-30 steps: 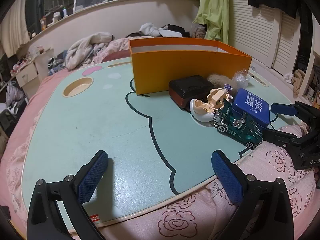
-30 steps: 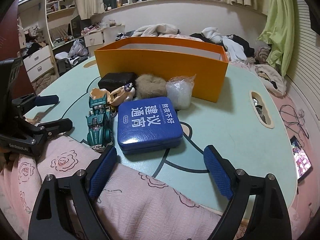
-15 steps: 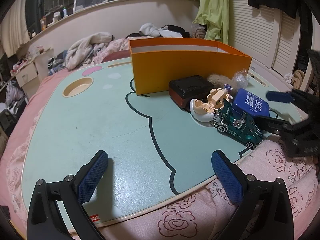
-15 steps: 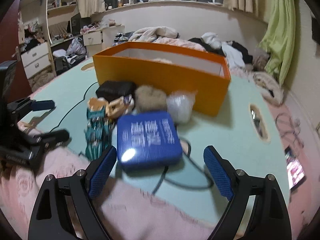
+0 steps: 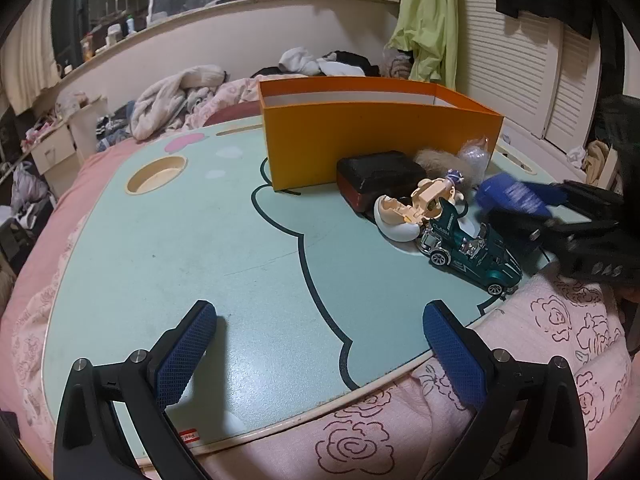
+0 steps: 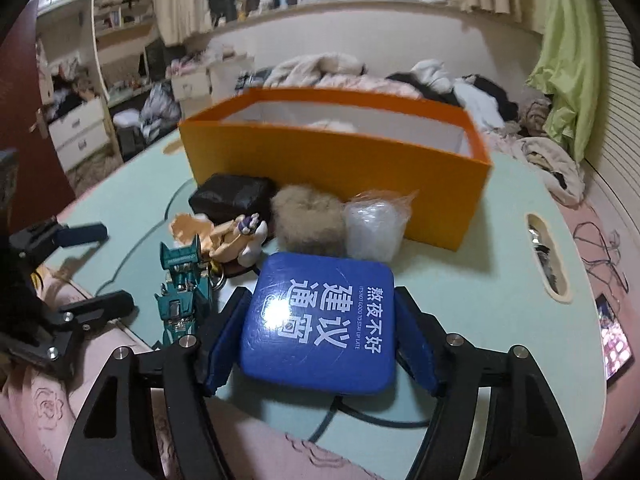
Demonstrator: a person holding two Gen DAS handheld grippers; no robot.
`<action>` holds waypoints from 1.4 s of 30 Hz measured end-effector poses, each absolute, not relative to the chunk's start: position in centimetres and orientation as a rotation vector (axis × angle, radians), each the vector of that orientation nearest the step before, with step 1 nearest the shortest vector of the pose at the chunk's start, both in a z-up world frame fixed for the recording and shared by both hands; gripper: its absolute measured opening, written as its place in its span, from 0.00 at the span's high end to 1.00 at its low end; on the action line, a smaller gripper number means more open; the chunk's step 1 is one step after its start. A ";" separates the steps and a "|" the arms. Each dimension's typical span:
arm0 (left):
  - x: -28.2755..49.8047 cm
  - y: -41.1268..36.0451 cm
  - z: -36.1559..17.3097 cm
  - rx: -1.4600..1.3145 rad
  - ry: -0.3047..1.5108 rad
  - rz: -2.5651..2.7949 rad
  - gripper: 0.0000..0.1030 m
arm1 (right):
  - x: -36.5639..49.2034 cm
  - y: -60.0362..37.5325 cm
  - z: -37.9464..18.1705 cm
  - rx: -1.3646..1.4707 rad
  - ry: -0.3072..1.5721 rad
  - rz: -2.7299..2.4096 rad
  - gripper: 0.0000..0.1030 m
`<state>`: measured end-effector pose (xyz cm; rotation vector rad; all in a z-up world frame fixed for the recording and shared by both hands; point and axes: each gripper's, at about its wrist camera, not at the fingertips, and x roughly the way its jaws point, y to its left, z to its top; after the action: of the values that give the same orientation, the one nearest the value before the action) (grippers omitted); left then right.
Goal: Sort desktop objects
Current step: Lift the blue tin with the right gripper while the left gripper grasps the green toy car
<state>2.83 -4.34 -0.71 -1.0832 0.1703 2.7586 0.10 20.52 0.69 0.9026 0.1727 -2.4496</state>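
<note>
A blue square tin (image 6: 320,320) with white lettering sits between the pads of my right gripper (image 6: 322,300). Its jaws are closing, and both pads lie against the tin's sides. In the left wrist view the tin (image 5: 512,196) is blurred. Behind it stands an open orange box (image 6: 332,168). A green toy car (image 5: 468,250), a beige figurine (image 5: 424,204), a black case (image 5: 376,172), a fur ball (image 6: 308,220) and a clear plastic bag (image 6: 374,228) lie in front of the box. My left gripper (image 5: 320,320) is open over the table's near edge, with nothing between its fingers.
The mint-green table (image 5: 200,248) has a round cup hole (image 5: 156,174) at the left and a slot (image 6: 546,256) at the right. A pink rose-print quilt (image 5: 560,320) borders the front edge. A lit phone (image 6: 614,344) and cables lie to the right.
My right gripper moved forward around the blue tin and narrowed from wide open until its pads met the tin's sides. The left gripper stayed still.
</note>
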 end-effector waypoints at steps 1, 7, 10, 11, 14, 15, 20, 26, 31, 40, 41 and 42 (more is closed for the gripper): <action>2.9 -4.3 -0.6 -1.079 0.170 2.759 0.00 | 0.4 20.9 0.9 0.869 0.145 -2.460 0.33; 4.3 -4.3 0.6 -0.944 0.122 2.730 0.01 | 1.6 23.1 2.3 0.697 -0.006 -2.520 0.33; 5.5 -3.6 1.7 -0.827 0.127 2.637 0.03 | 1.4 23.7 2.5 0.675 -0.071 -2.540 0.33; 5.7 -3.2 1.9 -0.808 0.152 2.622 0.09 | 1.3 23.9 2.5 0.673 -0.094 -2.546 0.33; 5.3 -1.0 2.4 -0.807 0.263 2.561 0.22 | 0.8 24.5 2.6 0.679 -0.146 -2.548 0.33; 5.1 -0.5 2.4 -0.814 0.284 2.546 0.23 | 0.6 24.9 2.5 0.682 -0.156 -2.544 0.33; 3.5 1.8 3.1 -0.809 0.341 2.473 0.23 | 0.6 25.3 2.2 0.694 -0.176 -2.537 0.33; 0.9 3.7 2.3 -0.913 0.327 2.320 0.23 | 0.5 25.4 2.1 0.696 -0.177 -2.535 0.33; -0.3 4.5 1.0 -0.996 0.328 2.260 0.29 | 0.5 25.5 1.8 0.701 -0.182 -2.533 0.33; -0.5 6.3 0.6 -1.011 0.416 2.255 0.31 | 0.5 25.5 1.5 0.711 -0.196 -2.531 0.33; -0.4 5.9 0.6 -1.010 0.413 2.259 0.31 | 0.5 25.6 1.5 0.711 -0.197 -2.531 0.33; -0.2 5.8 0.6 -1.006 0.413 2.266 0.31 | 0.6 25.6 1.5 0.709 -0.198 -2.531 0.33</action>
<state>-0.20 5.81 0.57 -1.0061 0.4130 2.2655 0.58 25.56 1.50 0.7093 -0.1980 -2.5315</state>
